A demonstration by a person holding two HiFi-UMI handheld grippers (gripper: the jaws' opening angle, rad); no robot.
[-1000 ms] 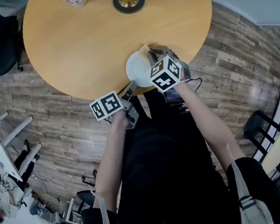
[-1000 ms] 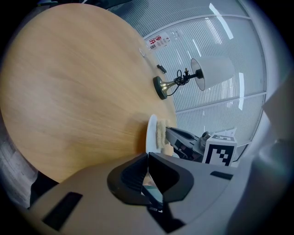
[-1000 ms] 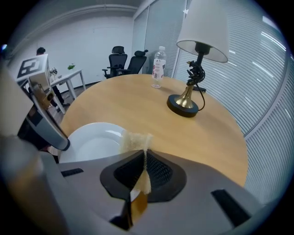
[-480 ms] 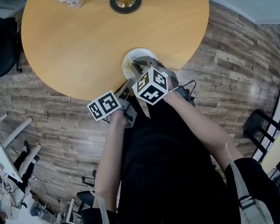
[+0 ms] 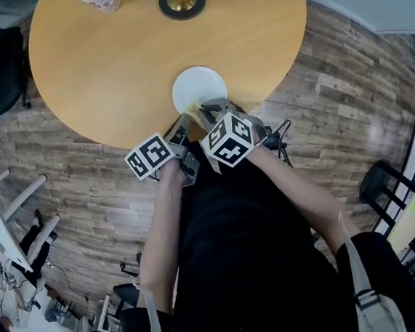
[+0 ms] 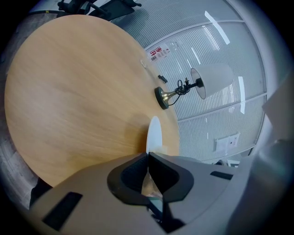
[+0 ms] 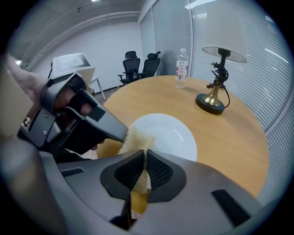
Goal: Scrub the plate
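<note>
Wooden table [image 5: 110,61], head view: the right claw [image 5: 212,112] has drawn back off the plate [image 5: 198,88], which now lies bare just ahead of it. Left gripper view: the left claw [image 6: 148,158] pinches the plate's near rim. Right gripper view: the jaws clamp the sponge [image 7: 135,142], whose tip sits at the rim. One stroke looks finished.

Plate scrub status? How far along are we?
Set up: the left gripper is shut on the near rim of the plate, which lies on the table. The right gripper is shut on a yellow sponge. In hand: the sponge is at the plate's near edge. Left: how much is scrubbed is unclear; the plate looks plain white, with no visible dirt. Neither grip is released yet.
</note>
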